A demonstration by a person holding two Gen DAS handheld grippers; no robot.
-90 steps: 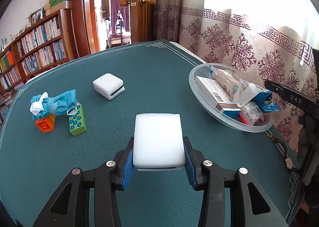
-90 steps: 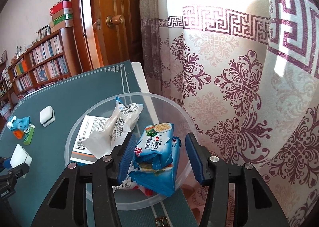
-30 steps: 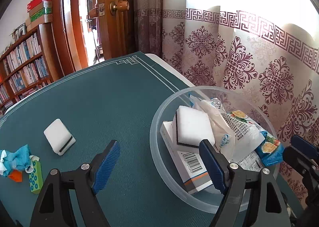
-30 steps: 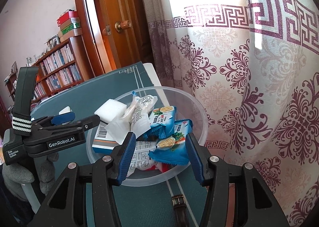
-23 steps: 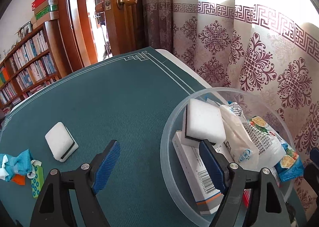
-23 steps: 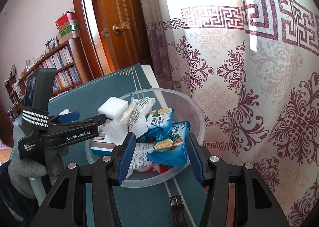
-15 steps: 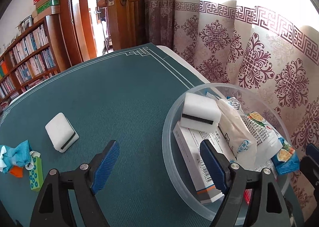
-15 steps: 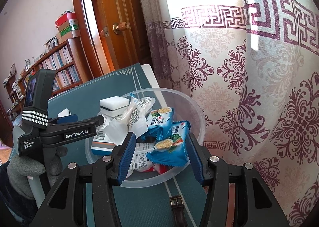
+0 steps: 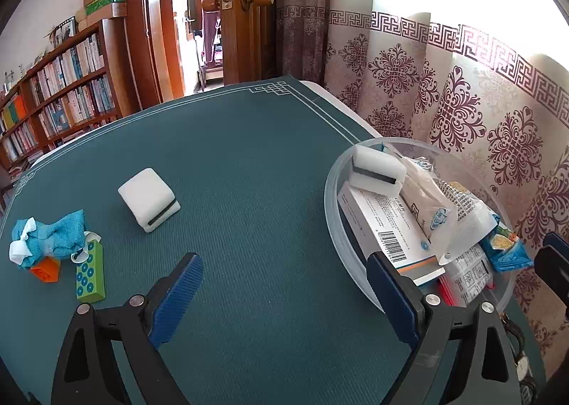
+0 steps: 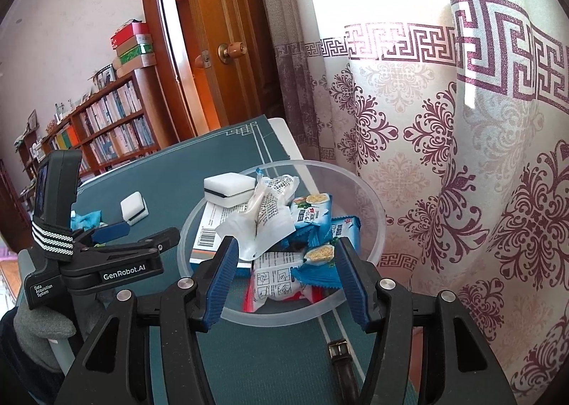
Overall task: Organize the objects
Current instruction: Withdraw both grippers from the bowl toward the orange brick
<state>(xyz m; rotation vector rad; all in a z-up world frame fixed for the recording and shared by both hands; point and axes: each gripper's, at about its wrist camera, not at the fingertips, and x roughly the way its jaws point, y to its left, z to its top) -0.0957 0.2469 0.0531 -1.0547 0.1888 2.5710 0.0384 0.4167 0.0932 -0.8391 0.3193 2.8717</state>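
A clear plastic bowl (image 9: 330, 198) at the table's right edge holds a white sponge (image 9: 378, 170), a barcoded white box (image 9: 384, 223) and several snack packets (image 10: 320, 223). My left gripper (image 9: 282, 262) hovers over the green mat just left of the bowl, its jaws opening with nothing between them. A second white sponge (image 9: 149, 195) lies further left on the mat. Beyond it are a blue cloth (image 9: 49, 234), an orange block (image 9: 44, 269) and a green block (image 9: 90, 271). My right gripper (image 10: 286, 245) hangs at the bowl's (image 10: 377, 212) near rim, jaws opening and pressing on nothing.
A brown-strapped watch (image 10: 343, 362) lies on the mat just in front of the bowl. A patterned curtain (image 10: 462, 156) hangs close behind the table's right edge. A grey-gloved hand (image 10: 39, 326) holds the left gripper. A bookshelf and a wooden door stand beyond the table.
The left gripper let go of the white sponge in the bowl, then drew back to the left with its jaws spreading wider. The right jaws have widened slightly.
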